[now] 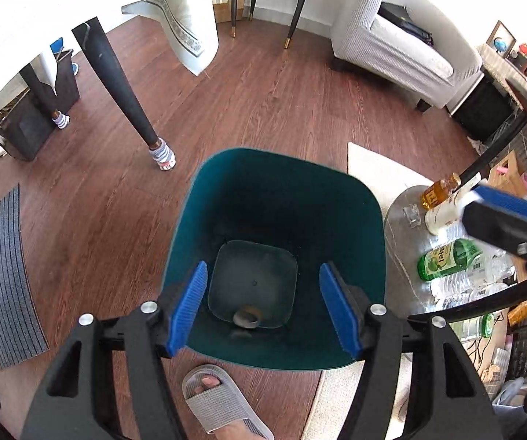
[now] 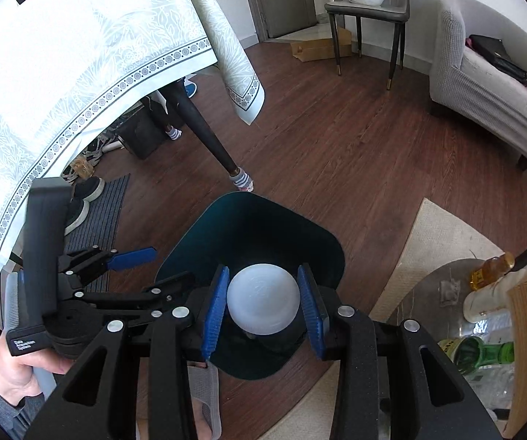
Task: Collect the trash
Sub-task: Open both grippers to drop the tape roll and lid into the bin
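A teal trash bin (image 1: 369, 220) stands open on the wood floor, with one small brownish piece of trash (image 1: 246, 317) lying at its bottom. My left gripper (image 1: 262, 267) hangs over the bin's mouth, open, with nothing between its blue pads. In the right wrist view the left gripper (image 2: 171, 264) sits at the bin's left rim, held by a hand (image 2: 10, 374). My right gripper (image 2: 263, 268) is shut on a white round-bottomed bottle (image 2: 263, 299) above the bin (image 2: 263, 220). The left wrist view shows the right gripper (image 1: 470, 205) and the bottle (image 1: 443, 216) at the right edge.
A round metal side table (image 1: 399, 256) right of the bin carries an amber bottle (image 1: 439, 192), a green bottle (image 1: 446, 258) and crushed clear bottles (image 1: 483, 275). A foot in a grey slipper (image 1: 223, 399) stands by the bin. A table leg (image 1: 116, 84), sofa (image 1: 402, 47) and mat (image 1: 3, 275) surround it.
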### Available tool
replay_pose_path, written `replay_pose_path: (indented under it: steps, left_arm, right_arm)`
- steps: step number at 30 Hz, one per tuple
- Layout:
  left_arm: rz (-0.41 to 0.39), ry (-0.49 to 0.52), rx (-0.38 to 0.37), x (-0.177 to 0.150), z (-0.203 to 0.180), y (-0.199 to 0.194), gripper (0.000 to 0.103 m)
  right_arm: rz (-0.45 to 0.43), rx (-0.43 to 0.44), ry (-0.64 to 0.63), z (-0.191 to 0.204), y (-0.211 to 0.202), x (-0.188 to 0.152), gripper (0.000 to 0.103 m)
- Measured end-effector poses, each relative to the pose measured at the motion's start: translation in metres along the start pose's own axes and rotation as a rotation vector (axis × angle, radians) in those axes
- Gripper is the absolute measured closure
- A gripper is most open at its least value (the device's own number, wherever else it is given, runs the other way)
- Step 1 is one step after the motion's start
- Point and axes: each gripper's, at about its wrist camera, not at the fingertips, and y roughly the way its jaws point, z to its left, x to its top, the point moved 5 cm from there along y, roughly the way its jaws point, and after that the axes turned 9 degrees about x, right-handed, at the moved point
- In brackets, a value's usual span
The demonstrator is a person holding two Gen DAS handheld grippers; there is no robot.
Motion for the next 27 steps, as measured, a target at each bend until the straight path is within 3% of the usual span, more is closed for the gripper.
replay_pose_path:
  steps: [7, 18, 22, 26, 27]
  left_arm:
    - [-0.110, -0.007, -0.012, 0.015, 0.009, -0.050, 0.042]
    - [-0.256, 0.052, -0.052, 0.031, -0.011, -0.133, 0.073]
    - [-0.299, 0.038, -0.076, 0.041, -0.013, -0.153, 0.073]
    - [-0.326, 0.018, -0.085, 0.046, -0.014, -0.167, 0.073]
    - [-0.334, 0.019, -0.085, 0.047, -0.014, -0.170, 0.073]
  right_arm:
    - [0.038, -0.002, 0.025, -0.001, 0.026, -0.007, 0.064]
    - [0.166, -0.003, 0.060, 0.000, 0.089, -0.034, 0.064]
    - [0.188, -0.017, 0.048, 0.002, 0.102, -0.043, 0.063]
    - [0.179, -0.007, 0.060, 0.000, 0.113, -0.046, 0.043]
    - [0.179, -0.009, 0.059, 0.000, 0.115, -0.047, 0.043]
